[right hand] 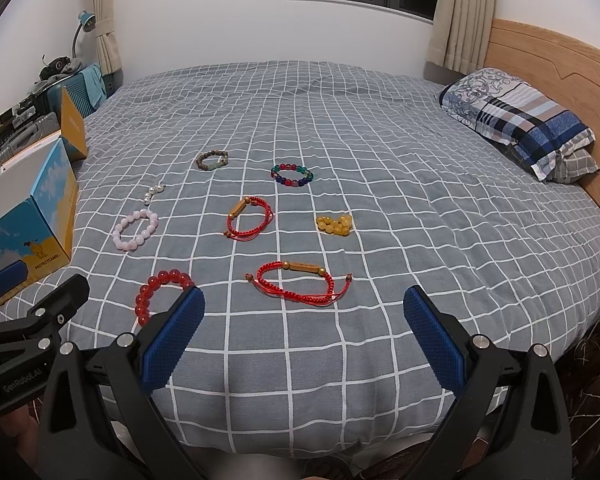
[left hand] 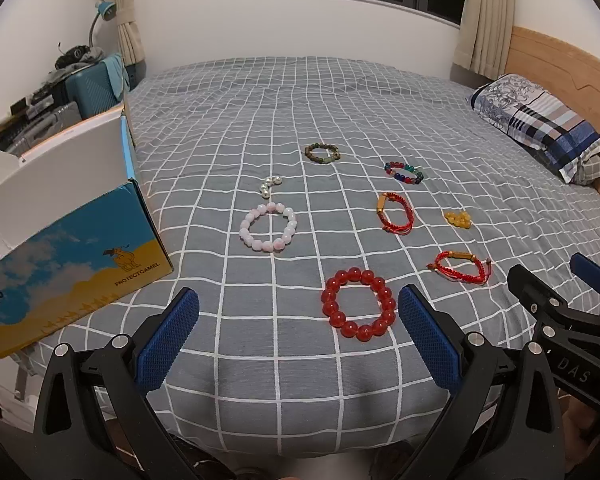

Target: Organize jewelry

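Nothing is picked yet: both the left tool [left hand: 298,336] and right tool [right hand: 304,336] hover open; next, judged, the red bead bracelet [left hand: 358,304] at lower centre needs grasping

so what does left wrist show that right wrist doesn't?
Left wrist only: the whole red bead bracelet, unblocked, and the right tool at the right edge.

Right wrist only: the left tool at the left edge, and its own finger covering part of that red bracelet.

Both: the open box, the checked bedspread, the pillow, and the pink bracelet. Both tools are open and empty.
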The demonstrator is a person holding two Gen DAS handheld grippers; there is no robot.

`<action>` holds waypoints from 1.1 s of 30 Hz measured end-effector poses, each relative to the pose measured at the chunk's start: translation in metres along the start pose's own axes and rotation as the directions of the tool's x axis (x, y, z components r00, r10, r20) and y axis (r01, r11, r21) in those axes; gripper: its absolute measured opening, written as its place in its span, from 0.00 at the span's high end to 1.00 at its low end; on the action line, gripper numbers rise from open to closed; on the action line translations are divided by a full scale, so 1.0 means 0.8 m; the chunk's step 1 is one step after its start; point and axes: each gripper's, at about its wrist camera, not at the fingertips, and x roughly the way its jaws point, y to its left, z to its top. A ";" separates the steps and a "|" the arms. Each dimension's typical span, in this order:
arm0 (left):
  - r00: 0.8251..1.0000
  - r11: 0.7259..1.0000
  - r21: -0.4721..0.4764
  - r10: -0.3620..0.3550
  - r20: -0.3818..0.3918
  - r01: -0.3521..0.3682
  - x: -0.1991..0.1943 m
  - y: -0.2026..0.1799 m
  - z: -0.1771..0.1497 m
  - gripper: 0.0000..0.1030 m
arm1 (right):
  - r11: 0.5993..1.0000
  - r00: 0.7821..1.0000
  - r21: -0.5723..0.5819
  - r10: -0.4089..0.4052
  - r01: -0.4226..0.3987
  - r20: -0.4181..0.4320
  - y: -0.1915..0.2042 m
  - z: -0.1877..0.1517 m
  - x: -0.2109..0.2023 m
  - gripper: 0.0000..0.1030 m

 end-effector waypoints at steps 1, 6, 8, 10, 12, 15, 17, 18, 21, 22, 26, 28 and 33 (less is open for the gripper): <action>1.000 1.000 0.000 0.000 0.000 0.000 0.000 0.000 0.000 0.05 | 1.000 1.000 0.000 0.000 0.000 0.000 0.000 0.000 0.000 0.07; 1.000 1.000 0.001 0.007 0.000 -0.007 0.001 0.000 0.000 0.05 | 1.000 1.000 0.001 -0.001 0.001 0.001 0.000 0.000 0.000 0.07; 1.000 1.000 0.001 0.011 -0.001 -0.011 0.000 0.000 0.000 0.05 | 1.000 1.000 0.000 0.000 0.000 0.000 0.000 0.000 0.000 0.07; 1.000 1.000 0.001 0.011 0.000 -0.011 0.000 0.000 0.000 0.05 | 1.000 1.000 0.000 -0.001 0.001 0.001 0.000 0.000 0.000 0.07; 1.000 1.000 0.002 0.012 0.000 -0.012 -0.001 0.000 0.000 0.05 | 1.000 1.000 -0.001 0.001 -0.001 0.001 0.000 0.000 0.000 0.07; 1.000 1.000 0.003 0.011 -0.002 -0.011 0.002 0.000 0.000 0.05 | 1.000 1.000 0.000 0.000 0.000 0.001 -0.001 0.000 0.001 0.07; 1.000 1.000 0.003 0.011 -0.004 -0.011 0.002 0.000 0.000 0.05 | 1.000 1.000 0.000 0.000 0.000 0.001 -0.001 -0.001 0.001 0.07; 1.000 1.000 0.004 0.011 -0.004 -0.011 0.002 0.000 0.000 0.05 | 1.000 1.000 0.000 0.000 0.000 0.001 -0.001 0.000 0.001 0.07; 1.000 1.000 0.006 0.012 -0.004 -0.012 0.002 0.001 0.000 0.05 | 1.000 1.000 -0.001 0.001 -0.001 0.001 -0.001 -0.001 0.001 0.07; 1.000 1.000 0.006 0.011 -0.004 -0.011 0.002 0.001 0.000 0.05 | 1.000 1.000 -0.001 0.000 0.000 0.000 -0.001 0.000 0.001 0.07; 1.000 1.000 0.005 0.014 -0.002 -0.014 0.002 0.000 -0.001 0.05 | 1.000 1.000 0.000 -0.001 0.001 0.001 0.000 -0.001 0.001 0.07; 1.000 1.000 0.005 0.014 -0.002 -0.014 0.002 0.000 -0.001 0.05 | 1.000 1.000 0.000 0.000 0.000 0.001 -0.001 -0.001 0.001 0.07; 1.000 1.000 0.007 0.014 0.000 -0.014 0.002 0.002 -0.001 0.05 | 1.000 1.000 0.000 0.000 0.000 0.001 -0.001 -0.001 0.001 0.07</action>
